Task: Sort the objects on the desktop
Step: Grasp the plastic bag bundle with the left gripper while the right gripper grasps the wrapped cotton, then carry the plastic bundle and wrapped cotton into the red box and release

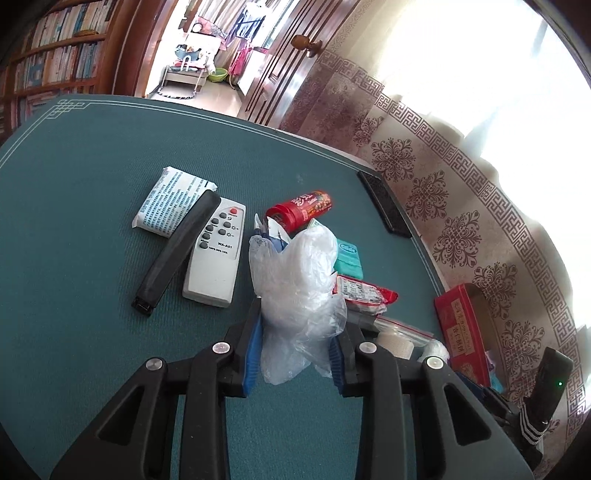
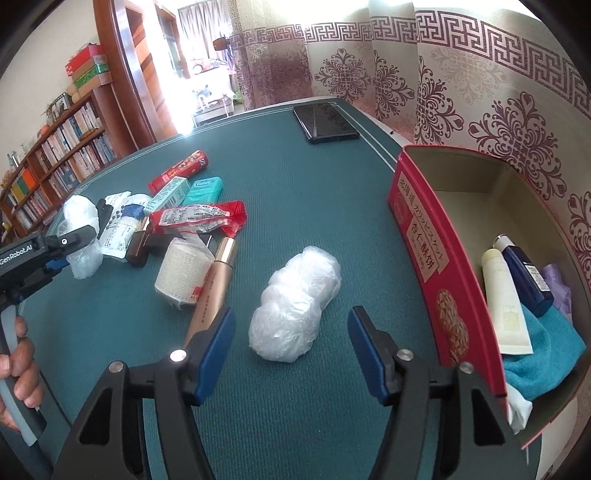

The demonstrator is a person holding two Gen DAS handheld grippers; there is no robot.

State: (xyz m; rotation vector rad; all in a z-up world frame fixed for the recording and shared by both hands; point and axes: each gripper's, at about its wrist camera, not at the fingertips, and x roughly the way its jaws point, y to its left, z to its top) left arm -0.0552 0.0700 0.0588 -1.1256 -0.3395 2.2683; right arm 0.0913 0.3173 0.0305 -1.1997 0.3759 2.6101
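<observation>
At lower centre of both views | we clench the left tongs (image 1: 297,343) on a crumpled plastic bag (image 1: 299,291); right tongs (image 2: 291,349) released around a second bag (image 2: 295,306), not yet pinching | red box (image 2: 424,254) partly filled; a cluttered pile (image 2: 192,221) left on the surface (image 2: 295,155)

Lived-in home, study or sitting room. Tall wooden bookshelf (image 2: 55,155) packed with books, gift boxes (image 2: 88,68) stacked on top. Patterned curtain (image 2: 424,70) with key-fret border and floral medallions, strong daylight behind. Dark wooden door frame (image 1: 136,44) opens onto sunlit side room: laundry on rack (image 1: 240,33), green basin (image 1: 218,75) on floor. Teal table mat (image 2: 295,155) with white border carries household clutter: remote control (image 1: 216,251), phone (image 2: 325,123), red biscuit tin (image 2: 436,258) holding toiletries.
</observation>
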